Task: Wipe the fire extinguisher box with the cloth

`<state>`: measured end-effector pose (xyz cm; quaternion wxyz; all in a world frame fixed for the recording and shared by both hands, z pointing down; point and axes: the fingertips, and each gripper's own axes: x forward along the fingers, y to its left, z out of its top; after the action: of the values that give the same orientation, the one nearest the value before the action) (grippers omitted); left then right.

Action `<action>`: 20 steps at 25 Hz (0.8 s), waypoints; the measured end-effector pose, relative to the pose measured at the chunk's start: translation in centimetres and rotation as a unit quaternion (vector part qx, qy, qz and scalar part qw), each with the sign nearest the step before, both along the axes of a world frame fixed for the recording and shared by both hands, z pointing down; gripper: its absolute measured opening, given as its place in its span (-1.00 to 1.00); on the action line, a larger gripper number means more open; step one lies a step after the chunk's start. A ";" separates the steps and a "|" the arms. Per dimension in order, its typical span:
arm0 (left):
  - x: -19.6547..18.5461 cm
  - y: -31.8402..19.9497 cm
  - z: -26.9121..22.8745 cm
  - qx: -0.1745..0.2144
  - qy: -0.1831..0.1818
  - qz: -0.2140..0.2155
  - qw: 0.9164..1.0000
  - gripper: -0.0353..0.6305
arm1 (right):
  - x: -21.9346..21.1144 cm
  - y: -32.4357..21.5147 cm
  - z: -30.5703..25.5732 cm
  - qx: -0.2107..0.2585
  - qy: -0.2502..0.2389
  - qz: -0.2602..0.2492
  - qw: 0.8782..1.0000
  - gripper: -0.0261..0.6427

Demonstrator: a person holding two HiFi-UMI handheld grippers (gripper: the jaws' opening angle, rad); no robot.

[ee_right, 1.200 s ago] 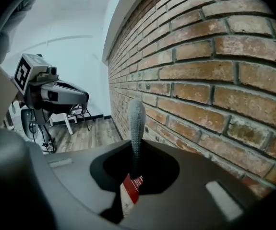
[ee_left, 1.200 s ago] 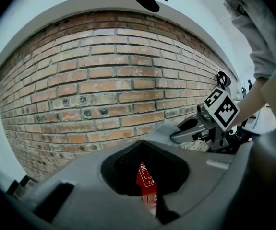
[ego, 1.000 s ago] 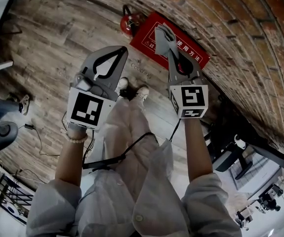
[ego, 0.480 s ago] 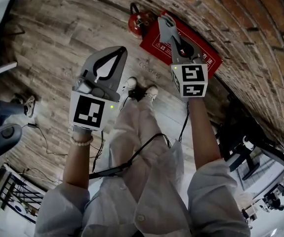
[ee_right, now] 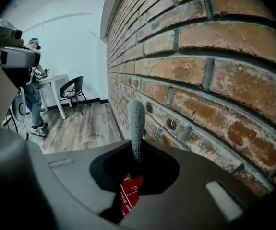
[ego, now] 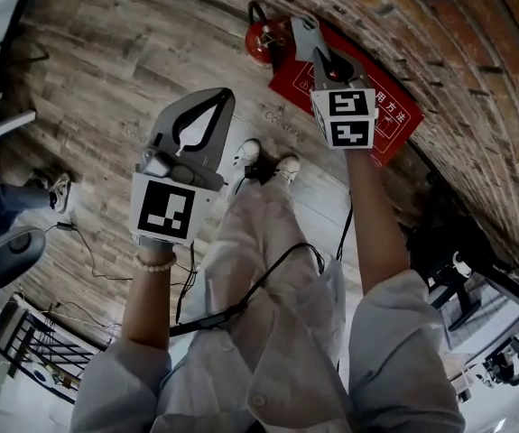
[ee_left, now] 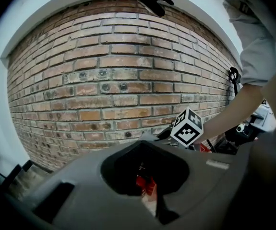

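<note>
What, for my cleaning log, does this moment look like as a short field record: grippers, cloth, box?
left gripper: shut, empty, over the wooden floor
right gripper: shut on the cloth, over the box
cloth: grey, sticks out past the jaws; contact with the box cannot be told
fire extinguisher box: red, at the foot of the brick wall
fire extinguisher: beside the box

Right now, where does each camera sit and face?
Head view: on the head, facing steeply down at the floor; forearms, legs, left gripper and right gripper show.
Left gripper view: on that gripper, facing the brick wall; right forearm shows.
Right gripper view: on that gripper, facing along the wall; jaws pinch the cloth.
Shared: head and right gripper views show the red box.
</note>
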<state>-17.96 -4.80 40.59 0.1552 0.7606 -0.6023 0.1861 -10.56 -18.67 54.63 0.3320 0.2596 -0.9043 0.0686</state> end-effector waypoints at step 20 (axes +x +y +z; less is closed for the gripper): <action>-0.5 -0.8 1.9 -0.009 -0.001 0.007 1.000 -0.90 | 0.5 -1.5 6.9 -0.036 0.069 0.046 0.996 -0.86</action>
<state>-18.48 -5.59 42.47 0.1603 0.7631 -0.5954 0.1935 -10.06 -20.20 61.51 0.3992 0.2932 -0.8631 0.0984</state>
